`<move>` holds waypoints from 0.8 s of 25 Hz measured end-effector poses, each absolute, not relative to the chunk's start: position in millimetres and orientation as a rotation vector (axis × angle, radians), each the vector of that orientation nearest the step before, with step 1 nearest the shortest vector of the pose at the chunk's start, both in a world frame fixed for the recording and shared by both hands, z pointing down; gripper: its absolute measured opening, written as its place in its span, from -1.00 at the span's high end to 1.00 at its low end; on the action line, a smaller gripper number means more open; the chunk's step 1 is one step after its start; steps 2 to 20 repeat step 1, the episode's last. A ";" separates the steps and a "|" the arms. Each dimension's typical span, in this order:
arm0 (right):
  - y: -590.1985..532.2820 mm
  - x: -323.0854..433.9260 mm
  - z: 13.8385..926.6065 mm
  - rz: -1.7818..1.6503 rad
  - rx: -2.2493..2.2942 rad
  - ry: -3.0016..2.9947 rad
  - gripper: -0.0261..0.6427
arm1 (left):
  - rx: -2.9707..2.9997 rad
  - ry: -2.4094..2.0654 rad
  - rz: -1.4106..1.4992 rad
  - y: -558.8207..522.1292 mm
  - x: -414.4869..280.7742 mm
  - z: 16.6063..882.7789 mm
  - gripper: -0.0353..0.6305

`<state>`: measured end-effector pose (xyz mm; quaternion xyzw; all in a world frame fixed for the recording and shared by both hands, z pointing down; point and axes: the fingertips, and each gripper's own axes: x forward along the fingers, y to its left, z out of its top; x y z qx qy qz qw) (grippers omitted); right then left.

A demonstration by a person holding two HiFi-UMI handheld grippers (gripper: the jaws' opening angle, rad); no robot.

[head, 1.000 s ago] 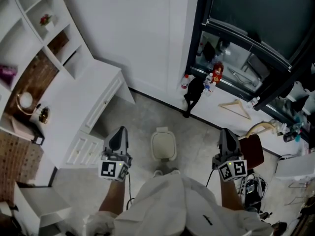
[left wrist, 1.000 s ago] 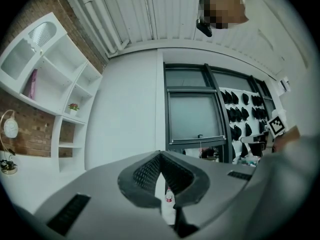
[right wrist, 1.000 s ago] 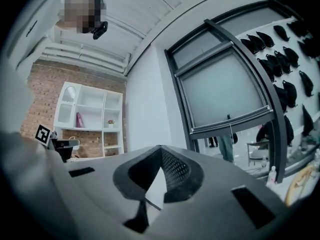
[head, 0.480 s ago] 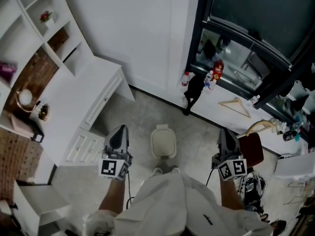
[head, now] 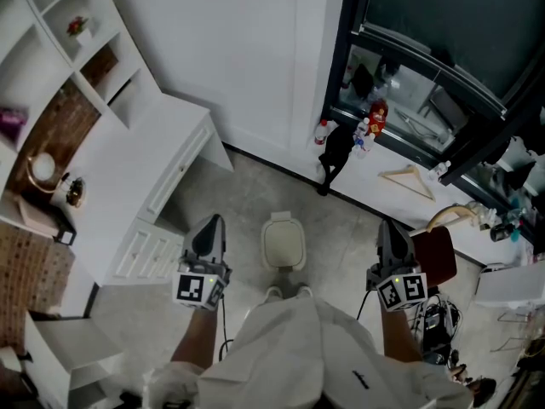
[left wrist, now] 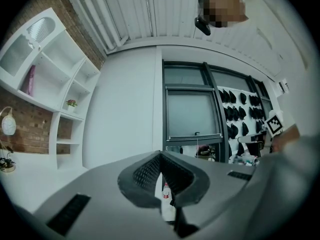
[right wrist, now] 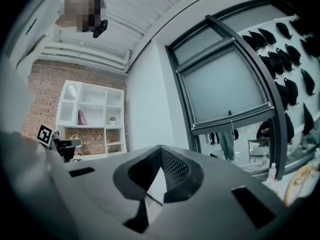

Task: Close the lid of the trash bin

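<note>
Nothing has shifted since a second ago: both tongs sit where they were. White shelving (head: 60, 75) fills the left wall. On the floor (head: 341, 245), the small pale trash bin (head: 283, 245) stands just ahead of the person's feet, lid down, contents hidden. It lies between the left tongs (head: 210, 224) and the right tongs (head: 389, 228), both closed on nothing.

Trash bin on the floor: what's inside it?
From above, the trash bin shows only a pale cream top surface inside a white rim. No rubbish can be seen, and whatever lies below that surface is covered.
</note>
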<state>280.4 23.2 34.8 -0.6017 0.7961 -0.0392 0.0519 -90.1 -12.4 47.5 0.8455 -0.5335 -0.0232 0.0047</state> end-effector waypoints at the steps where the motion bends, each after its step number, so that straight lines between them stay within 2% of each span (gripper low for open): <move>1: 23.0 280.5 35.2 -0.120 -1.830 2.422 0.87 | 2.651 -1.671 -0.079 -12.7 -89.3 46.9 0.82; 20: 23.0 280.5 35.2 -0.120 -1.830 2.422 0.87 | 2.651 -1.671 -0.079 -12.7 -89.3 46.9 0.82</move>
